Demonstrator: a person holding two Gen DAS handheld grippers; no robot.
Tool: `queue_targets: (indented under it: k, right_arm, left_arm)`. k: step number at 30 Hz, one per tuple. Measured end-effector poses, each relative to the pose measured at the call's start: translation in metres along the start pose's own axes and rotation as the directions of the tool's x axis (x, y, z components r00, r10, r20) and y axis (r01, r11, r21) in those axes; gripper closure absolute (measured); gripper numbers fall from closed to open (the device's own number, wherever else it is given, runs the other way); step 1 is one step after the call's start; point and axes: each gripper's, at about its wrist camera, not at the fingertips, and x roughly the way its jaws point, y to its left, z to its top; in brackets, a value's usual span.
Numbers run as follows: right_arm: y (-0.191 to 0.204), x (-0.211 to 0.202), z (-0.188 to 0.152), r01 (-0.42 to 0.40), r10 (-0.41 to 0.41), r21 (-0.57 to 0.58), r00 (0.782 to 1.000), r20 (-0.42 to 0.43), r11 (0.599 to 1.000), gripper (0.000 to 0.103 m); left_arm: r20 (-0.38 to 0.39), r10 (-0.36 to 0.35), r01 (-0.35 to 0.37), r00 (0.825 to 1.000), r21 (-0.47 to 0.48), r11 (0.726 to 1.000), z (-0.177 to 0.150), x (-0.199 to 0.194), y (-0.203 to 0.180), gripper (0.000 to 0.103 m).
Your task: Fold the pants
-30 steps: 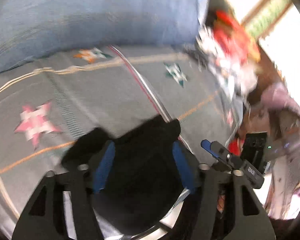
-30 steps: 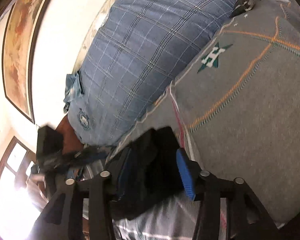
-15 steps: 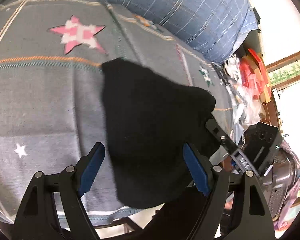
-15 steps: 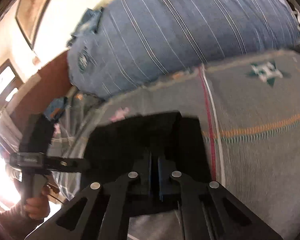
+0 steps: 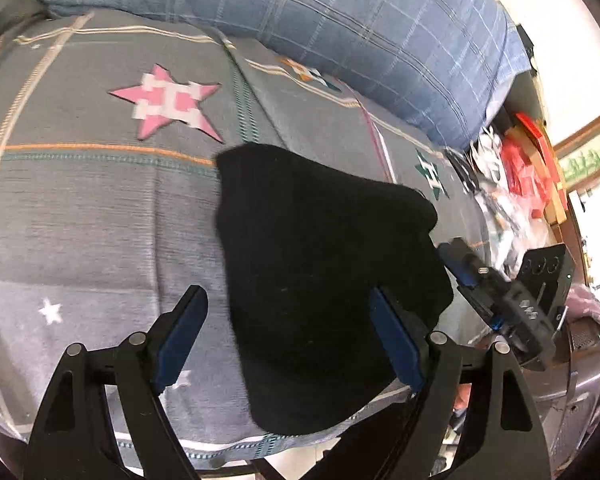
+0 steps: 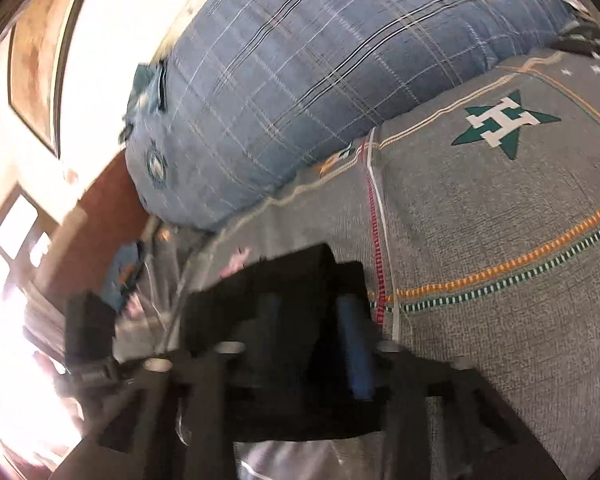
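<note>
The black pants (image 5: 320, 264) lie folded in a compact bundle on the grey star-patterned bedspread (image 5: 100, 208), near its front edge. My left gripper (image 5: 288, 332) is open and pulled back, its blue pads either side of the bundle's near end, not gripping. My right gripper shows in the left wrist view (image 5: 492, 288) at the bundle's right edge. In the blurred right wrist view, the right gripper (image 6: 312, 324) is open, blue pads a little apart over the black pants (image 6: 276, 280).
A big blue plaid pillow (image 5: 340, 28) lies along the back of the bed, also in the right wrist view (image 6: 320, 80). Red and white clutter (image 5: 516, 160) sits beyond the bed's right end. A framed picture (image 6: 32, 60) hangs on the wall.
My left gripper let go of the pants and drew back, open. My right gripper was shut on the cloth half a second ago and now has its pads apart.
</note>
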Motion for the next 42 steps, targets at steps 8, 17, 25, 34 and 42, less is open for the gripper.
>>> queue_targets:
  k: [8,17,25,34,42]
  right_arm:
    - [0.021,0.039,-0.01,0.077,-0.089,-0.105,0.99,-0.108,0.991,0.072]
    - [0.07,0.018,-0.004,-0.111,0.111,0.005,0.994,-0.015,0.994,0.079]
    - [0.026,0.05,-0.025,0.113,-0.108,0.064,0.991,-0.073,0.992,0.084]
    - [0.073,0.028,-0.047,-0.041,0.039,-0.015,0.993,-0.112,0.999,0.057]
    - [0.075,0.051,-0.05,-0.003,-0.005,-0.052,0.989,-0.146,0.999,0.06]
  left_arm:
    - [-0.055,-0.06,0.056,0.997,-0.071,0.996,-0.002,0.024,0.006,0.045]
    - [0.058,-0.101,0.106,0.993,-0.097,0.99,0.025,-0.039,0.017,0.048]
    - [0.013,0.082,-0.08,0.997,-0.117,0.99,0.022,-0.018,0.059,0.038]
    - [0.058,-0.088,0.099,0.994,-0.224,0.97,-0.009,-0.05,0.066,0.038]
    - [0.076,-0.208,0.221,0.975,-0.303,0.927,-0.037,-0.059,0.05,0.031]
